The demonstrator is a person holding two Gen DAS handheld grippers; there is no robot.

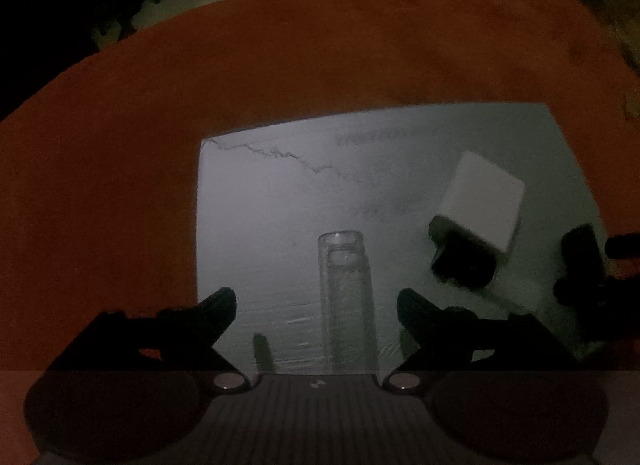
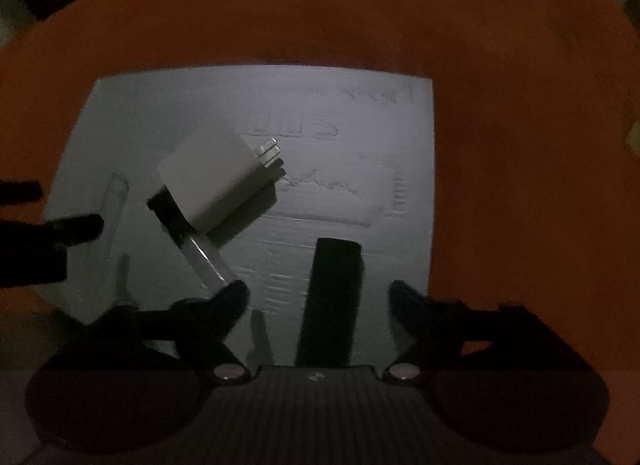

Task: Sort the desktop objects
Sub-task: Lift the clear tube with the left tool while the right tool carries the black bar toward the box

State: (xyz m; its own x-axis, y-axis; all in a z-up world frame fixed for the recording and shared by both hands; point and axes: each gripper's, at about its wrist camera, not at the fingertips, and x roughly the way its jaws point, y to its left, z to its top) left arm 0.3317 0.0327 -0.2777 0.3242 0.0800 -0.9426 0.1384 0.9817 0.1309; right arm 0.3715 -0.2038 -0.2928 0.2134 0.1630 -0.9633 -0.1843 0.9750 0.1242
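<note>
Left tongs (image 1: 316,305) wide, empty, straddling clear tube (image 1: 346,297) | right tongs (image 2: 318,301) parted, empty, astride black bar (image 2: 330,301) | orange table (image 1: 320,45) > grey sheet (image 1: 260,205) > white charger (image 2: 216,181) between them | advice: centre each piece, close gently, tube looks slippery.

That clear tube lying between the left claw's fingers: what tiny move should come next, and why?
Probably lift the left gripper straight up. Its jaws stand open, well clear of the clear tube, which lies flat on the white sheet beside the white charger, so it looks already placed.
</note>
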